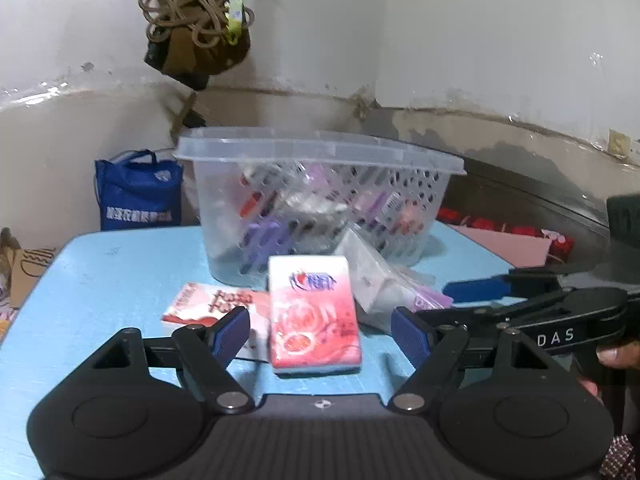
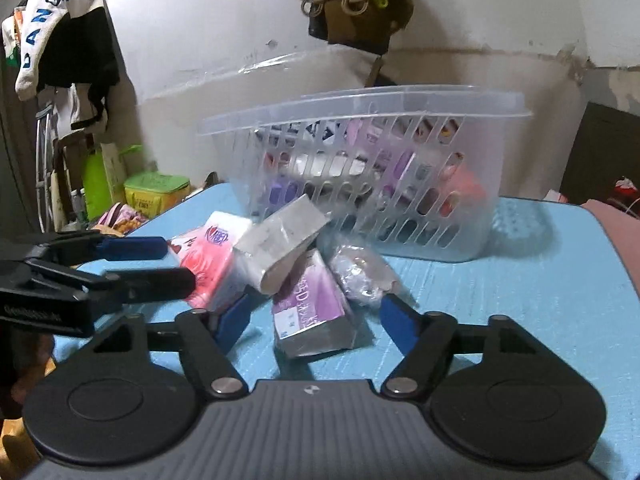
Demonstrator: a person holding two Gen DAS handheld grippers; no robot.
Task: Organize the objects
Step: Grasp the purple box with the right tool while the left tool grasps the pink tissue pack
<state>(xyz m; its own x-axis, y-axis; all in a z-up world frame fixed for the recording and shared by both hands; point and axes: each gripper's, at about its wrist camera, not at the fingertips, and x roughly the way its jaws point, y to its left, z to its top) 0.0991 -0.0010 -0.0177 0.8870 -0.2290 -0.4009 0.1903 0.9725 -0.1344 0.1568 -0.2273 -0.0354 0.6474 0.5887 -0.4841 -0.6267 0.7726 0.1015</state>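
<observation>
Already loaded with several packets: clear basket (image 1: 320,200) at the back of the blue table (image 1: 100,280); left gripper (image 1: 320,332) spread wide, empty, straddling the pink tissue pack (image 1: 314,316) without pad contact. Likewise loose before the basket in the right wrist view: purple pack (image 2: 310,316), silver packet (image 2: 280,240), clear bag (image 2: 362,274); right gripper (image 2: 312,320) well open around the purple pack, gripping nothing.

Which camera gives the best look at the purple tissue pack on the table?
The right wrist view: the purple tissue pack lies whole and close, between the open tongs. The left wrist view shows only a purple corner behind a clear bag.
</observation>
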